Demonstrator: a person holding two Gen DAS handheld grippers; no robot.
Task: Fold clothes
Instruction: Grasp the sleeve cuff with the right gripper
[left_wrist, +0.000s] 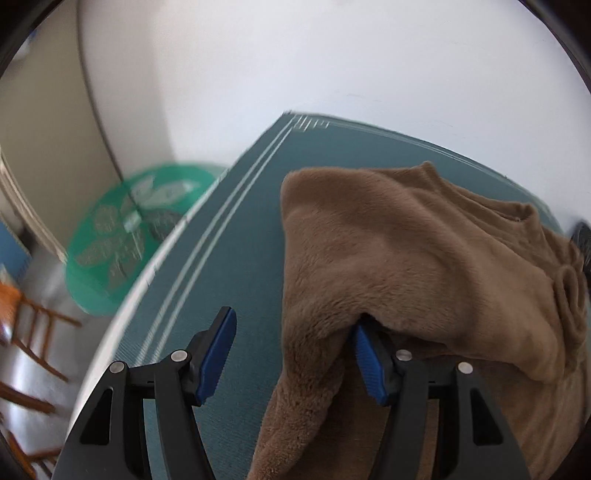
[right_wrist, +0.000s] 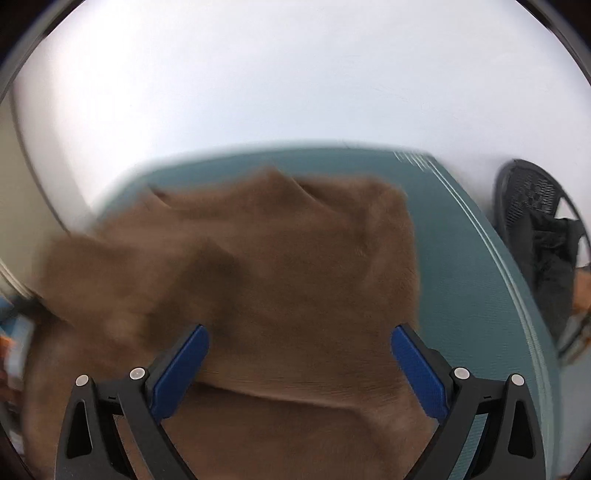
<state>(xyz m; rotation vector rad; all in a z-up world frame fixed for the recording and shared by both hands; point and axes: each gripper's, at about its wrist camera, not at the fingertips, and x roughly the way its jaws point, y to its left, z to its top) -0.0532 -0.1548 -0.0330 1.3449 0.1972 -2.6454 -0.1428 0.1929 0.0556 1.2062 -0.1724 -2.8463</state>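
Note:
A brown fleece garment (left_wrist: 406, 258) lies rumpled on a teal mat (left_wrist: 236, 258). In the left wrist view my left gripper (left_wrist: 295, 356) stands open at the garment's left edge. Its right blue pad (left_wrist: 367, 363) is tucked under a raised fold of fleece, and its left pad (left_wrist: 218, 354) is over bare mat. In the right wrist view, which is blurred by motion, my right gripper (right_wrist: 299, 369) is open wide just above the garment (right_wrist: 277, 266). Nothing is pinched between its pads, and brown fabric fills the gap behind them.
A green round mesh hamper (left_wrist: 129, 236) stands beyond the mat's left edge, with a wooden chair (left_wrist: 33, 332) beside it. A black mesh basket (right_wrist: 535, 206) holding dark clothes sits off the mat's right side. A white wall lies behind. Bare teal mat (right_wrist: 461, 277) shows right of the garment.

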